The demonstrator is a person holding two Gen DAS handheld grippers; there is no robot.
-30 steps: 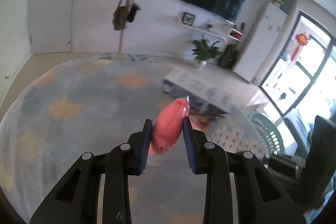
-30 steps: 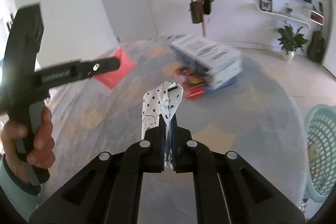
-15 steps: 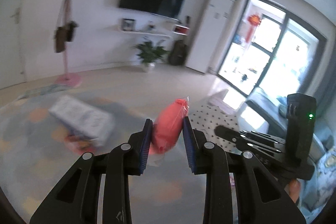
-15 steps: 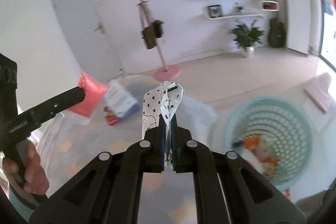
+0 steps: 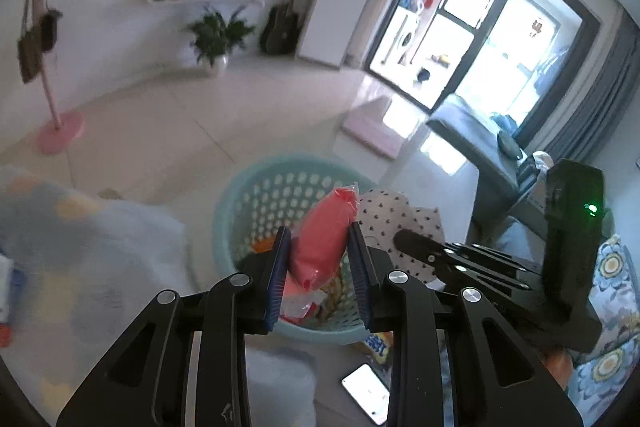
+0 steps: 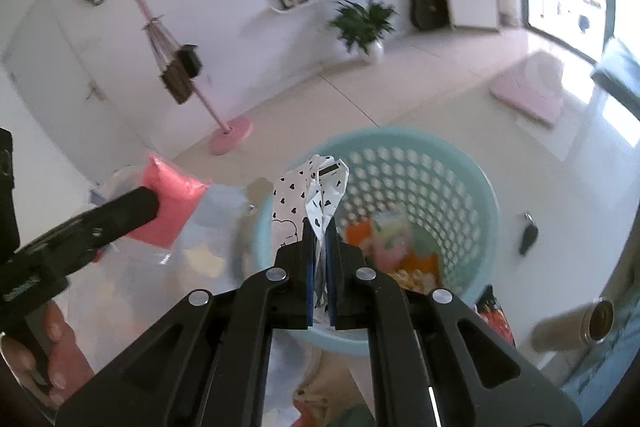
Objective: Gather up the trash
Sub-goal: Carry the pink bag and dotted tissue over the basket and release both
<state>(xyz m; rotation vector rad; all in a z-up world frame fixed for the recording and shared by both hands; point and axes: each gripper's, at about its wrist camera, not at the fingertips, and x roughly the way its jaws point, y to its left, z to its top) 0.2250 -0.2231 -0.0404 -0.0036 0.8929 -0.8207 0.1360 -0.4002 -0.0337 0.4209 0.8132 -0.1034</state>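
Observation:
My left gripper is shut on a puffy red packet, held over the near rim of a light teal perforated basket. My right gripper is shut on a white wrapper with black hearts, above the basket, which holds orange and pale scraps. In the right wrist view the left gripper with the red packet shows at the left, a hand below it. In the left wrist view the right gripper and the heart wrapper sit just right of the packet.
The basket stands on pale floor tiles beside a pastel patterned rug. A phone and a yellow wrapper lie near the basket. A pink coat stand, a potted plant, a metal flask and a grey sofa surround it.
Both grippers have swung to the right, away from the rug and the box on it, and now hang over the teal basket. Each keeps its item.

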